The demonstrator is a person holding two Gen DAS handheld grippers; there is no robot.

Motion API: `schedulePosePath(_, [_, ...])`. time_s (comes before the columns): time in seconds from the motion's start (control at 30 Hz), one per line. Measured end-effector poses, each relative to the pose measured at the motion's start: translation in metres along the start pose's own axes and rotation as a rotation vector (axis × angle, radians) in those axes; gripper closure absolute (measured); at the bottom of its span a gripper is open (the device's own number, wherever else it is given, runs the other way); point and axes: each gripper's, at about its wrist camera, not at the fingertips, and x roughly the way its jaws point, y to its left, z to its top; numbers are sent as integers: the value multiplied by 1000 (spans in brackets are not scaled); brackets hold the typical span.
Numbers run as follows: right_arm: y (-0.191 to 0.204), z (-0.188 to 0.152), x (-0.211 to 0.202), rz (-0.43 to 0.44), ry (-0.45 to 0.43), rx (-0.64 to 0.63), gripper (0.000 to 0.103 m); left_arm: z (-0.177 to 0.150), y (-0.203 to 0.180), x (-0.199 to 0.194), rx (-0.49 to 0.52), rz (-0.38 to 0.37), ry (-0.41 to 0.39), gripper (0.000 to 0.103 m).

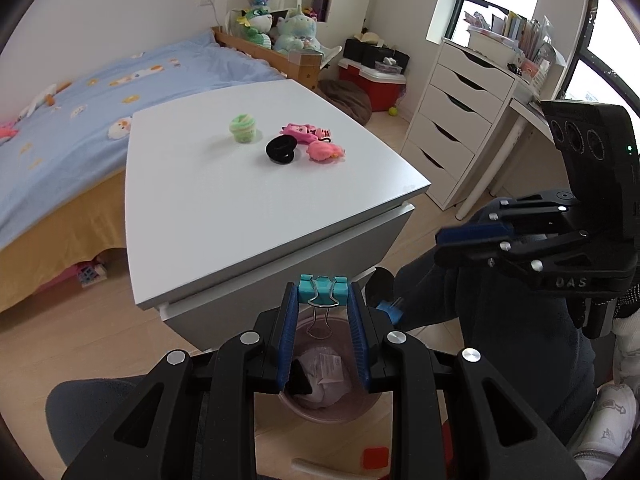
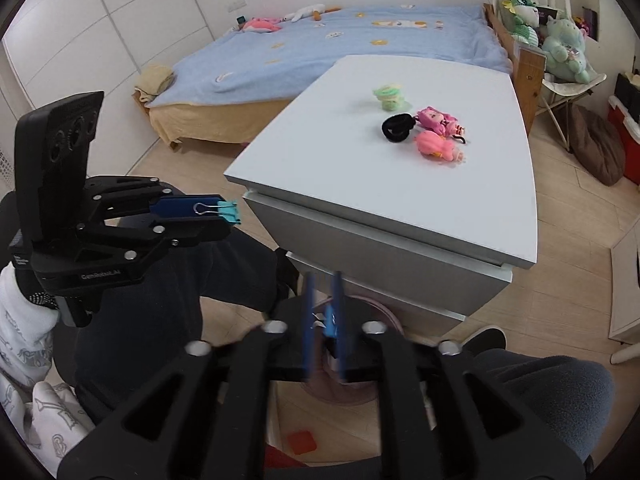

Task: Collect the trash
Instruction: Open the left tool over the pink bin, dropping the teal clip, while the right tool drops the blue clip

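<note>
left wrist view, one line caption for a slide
Left gripper holds a teal binder clip above the pink bin beside the white table.

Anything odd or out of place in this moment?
Mildly: the left hand-held gripper holds a teal metal binder clip over the pink plastic trash bin; a usable clip seems an odd thing to bin.

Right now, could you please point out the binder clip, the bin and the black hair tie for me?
binder clip (image 1: 323,287): left wrist view, on its teal body.
bin (image 1: 336,411): left wrist view, on its pink near wall.
hair tie (image 1: 281,149): left wrist view, on the black loop.
</note>
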Motion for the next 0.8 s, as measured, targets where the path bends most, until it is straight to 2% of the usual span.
schedulePosePath(0.03, [-2, 0, -1, -5, -16, 11, 17, -1, 0, 1, 1, 0, 2, 78])
schedulePosePath(0.1, [-5, 1, -3, -22, -26, 25, 15, -2, 0, 2, 1, -2, 6, 78])
schedulePosePath(0.17, [-9, 1, -5, -51, -36, 36, 6, -2, -2, 3, 4, -6, 11, 78])
schedulePosePath(0.8, [-25, 2, -35, -102, -125, 86, 5, -2, -27, 4, 56, -53, 21, 78])
